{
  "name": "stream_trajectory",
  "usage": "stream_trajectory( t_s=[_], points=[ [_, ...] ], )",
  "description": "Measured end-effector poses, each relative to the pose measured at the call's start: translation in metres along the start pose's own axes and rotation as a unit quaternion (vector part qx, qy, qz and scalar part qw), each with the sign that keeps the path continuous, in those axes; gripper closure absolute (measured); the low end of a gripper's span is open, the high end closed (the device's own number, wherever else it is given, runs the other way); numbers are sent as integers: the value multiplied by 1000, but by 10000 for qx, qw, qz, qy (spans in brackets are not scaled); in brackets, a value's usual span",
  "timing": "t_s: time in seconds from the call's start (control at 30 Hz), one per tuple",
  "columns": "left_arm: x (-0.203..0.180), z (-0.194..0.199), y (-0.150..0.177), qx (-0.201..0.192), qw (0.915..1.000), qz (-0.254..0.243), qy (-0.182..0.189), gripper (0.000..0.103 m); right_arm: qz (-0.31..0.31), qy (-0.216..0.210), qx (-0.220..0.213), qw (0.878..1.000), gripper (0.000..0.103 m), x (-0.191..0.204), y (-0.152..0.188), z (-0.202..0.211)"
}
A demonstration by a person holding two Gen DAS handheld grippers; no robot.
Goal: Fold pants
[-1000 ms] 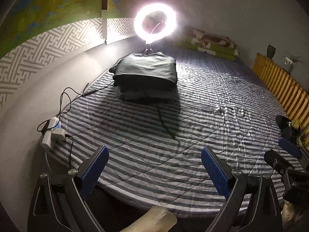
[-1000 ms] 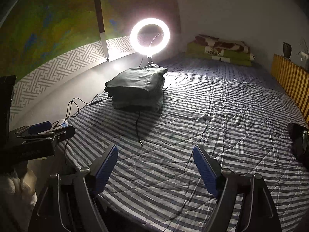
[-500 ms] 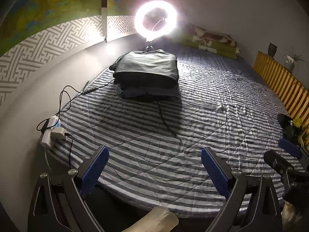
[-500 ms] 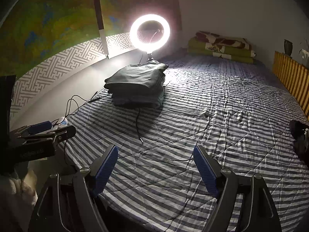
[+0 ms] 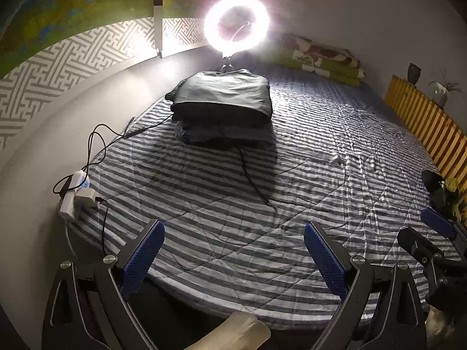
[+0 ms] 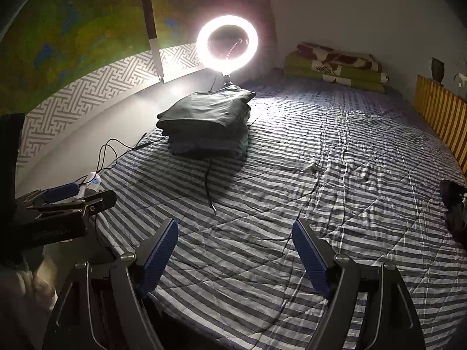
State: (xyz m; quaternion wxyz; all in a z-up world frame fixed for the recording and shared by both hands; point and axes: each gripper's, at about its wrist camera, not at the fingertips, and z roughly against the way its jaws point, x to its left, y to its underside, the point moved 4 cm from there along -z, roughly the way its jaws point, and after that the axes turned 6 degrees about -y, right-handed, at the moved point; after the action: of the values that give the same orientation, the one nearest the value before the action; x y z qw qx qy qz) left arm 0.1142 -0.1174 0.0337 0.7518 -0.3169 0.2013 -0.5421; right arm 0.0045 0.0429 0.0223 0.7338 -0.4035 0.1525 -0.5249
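Apparently folded pants (image 5: 223, 96) — stacked, bedside-lit.

The pants (image 5: 223, 96) are dark, grey-green on top, folded into a thick flat rectangle. They sit on top of a small stack (image 5: 227, 134) of other folded garments, bluish-grey, whose edges peek out beneath on the near side. The stack lies on the striped bed (image 5: 262, 233), towards its far left part, close to the wall. The top surface is smooth with a few soft creases, and the near fold is rounded and bulging. From the right view the pants (image 6: 204, 110) look square-edged, neatly layered.
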Motion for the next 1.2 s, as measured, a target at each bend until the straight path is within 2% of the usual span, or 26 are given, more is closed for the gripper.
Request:
stream_trajectory(
  t_s=[1.2],
  points=[
    [5,-32,-5,184,9994,-242,187,5,-111,72,139,9998,26,-12,7,-13]
  ],
)
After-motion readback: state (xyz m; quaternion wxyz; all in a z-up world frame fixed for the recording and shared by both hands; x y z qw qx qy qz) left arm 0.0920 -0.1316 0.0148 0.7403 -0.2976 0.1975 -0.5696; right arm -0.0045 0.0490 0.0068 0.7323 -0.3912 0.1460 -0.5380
